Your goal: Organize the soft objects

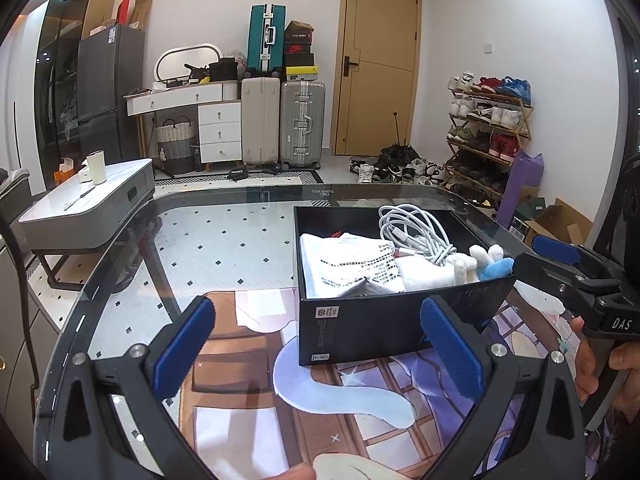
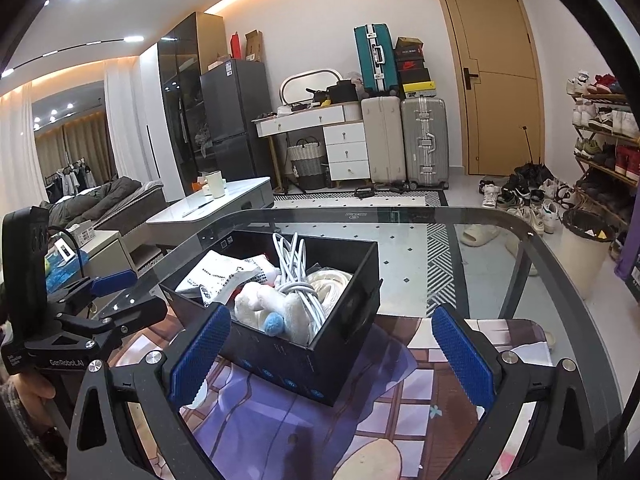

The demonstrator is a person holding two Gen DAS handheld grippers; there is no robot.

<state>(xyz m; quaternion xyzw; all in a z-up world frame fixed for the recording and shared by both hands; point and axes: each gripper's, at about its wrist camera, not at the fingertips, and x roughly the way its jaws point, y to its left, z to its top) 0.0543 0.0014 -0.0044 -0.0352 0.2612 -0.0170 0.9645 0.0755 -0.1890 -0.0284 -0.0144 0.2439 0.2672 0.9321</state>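
Soft objects, one black box (image 1: 384, 320) on glass tabletop (image 1: 224, 232), atop printed mat (image 1: 360, 400). Contents partly overlapped: one white printed cloth (image 1: 344, 260), one coiled white cable (image 1: 416, 232), one white plush toy (image 2: 272, 304) with blue tuft, its shape hard to make out. Room behind: three suitcases, one door (image 1: 380, 60), one shoe rack (image 1: 488, 128). Left claw (image 1: 316, 348) spread apart, empty; right claw (image 2: 328, 356) likewise.

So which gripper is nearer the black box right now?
Right, by a little. The right gripper straddles the black box's near corner; the left gripper sits just short of it.
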